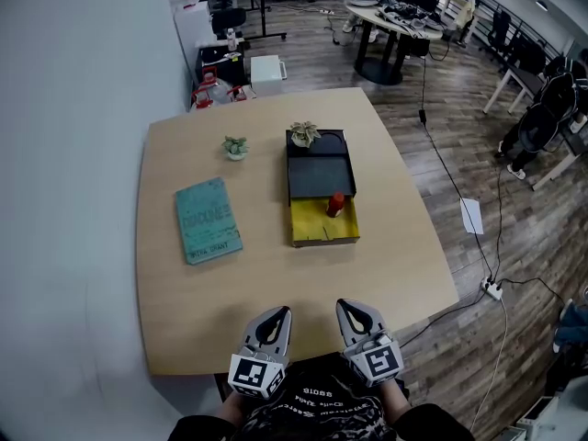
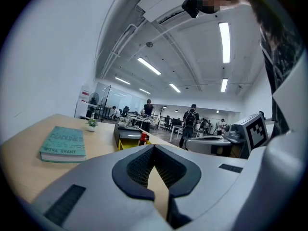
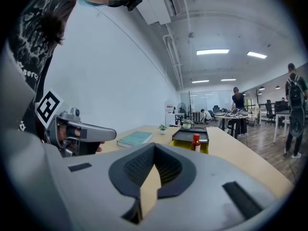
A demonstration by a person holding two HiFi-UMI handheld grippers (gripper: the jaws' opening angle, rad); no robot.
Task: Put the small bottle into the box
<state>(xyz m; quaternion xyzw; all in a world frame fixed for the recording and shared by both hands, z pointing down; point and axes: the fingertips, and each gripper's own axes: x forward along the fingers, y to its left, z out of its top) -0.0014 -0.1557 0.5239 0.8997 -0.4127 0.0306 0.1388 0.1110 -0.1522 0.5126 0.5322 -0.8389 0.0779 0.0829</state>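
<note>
Head view from above: left gripper (image 1: 278, 316) and right gripper (image 1: 349, 312) side by side over near edge of bench (image 1: 276, 283), jaws of each closed together, gripping nothing. Small bottle (image 1: 336, 204), red-capped, upright inside yellow box (image 1: 322, 239) toward its right side, well apart from both grippers. Teal book (image 1: 208, 219) left of box.

The room was lit brightly and evenly by ceiling strip lights (image 2: 224, 42); only faint shadows were cast. Edges were bent and darkened in both gripper views.
</note>
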